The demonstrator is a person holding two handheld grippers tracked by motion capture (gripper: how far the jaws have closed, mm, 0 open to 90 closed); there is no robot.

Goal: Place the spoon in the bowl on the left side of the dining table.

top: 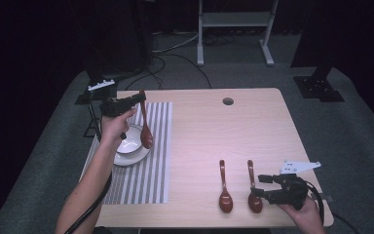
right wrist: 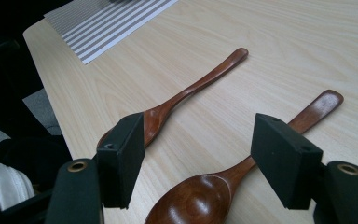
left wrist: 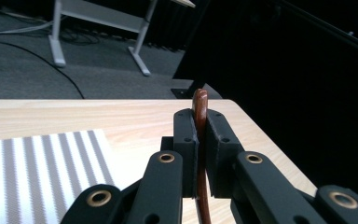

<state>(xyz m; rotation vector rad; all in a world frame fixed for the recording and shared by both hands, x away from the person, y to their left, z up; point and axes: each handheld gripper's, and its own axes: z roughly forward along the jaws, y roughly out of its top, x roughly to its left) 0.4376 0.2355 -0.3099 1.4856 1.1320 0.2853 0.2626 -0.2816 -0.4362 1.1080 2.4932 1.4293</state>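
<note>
Wooden spoon (top: 145,124) pinched by its handle in the left gripper (top: 137,100), hanging bowl-down above the white bowl (top: 129,152) near the table's left edge. Jaws pressed flat against the handle on both sides, seen close up in the left gripper view, with the handle's tip (left wrist: 200,105) poking out above the pads (left wrist: 186,154). Lifted clear of the bowl, whether touching its rim cannot be told. Bowl resting on a striped mat (top: 148,180) that runs along the left edge toward the front.

Two more spoons lying flat near the front right corner of the table (top: 253,126), side by side and apart, handles pointing toward the far edge. Left one (top: 224,187) untouched. Right one (top: 253,190) just beside the right gripper (top: 263,187), which rests low at the front edge. Right jaws spread wide, nothing pinched; seen in the right gripper view straddling the nearer spoon (right wrist: 233,179) where its bowl meets the handle, pads (right wrist: 126,154) clear of the wood. Farther spoon (right wrist: 186,93) lying beyond the left pad, toward the mat's corner (right wrist: 107,23).
</note>
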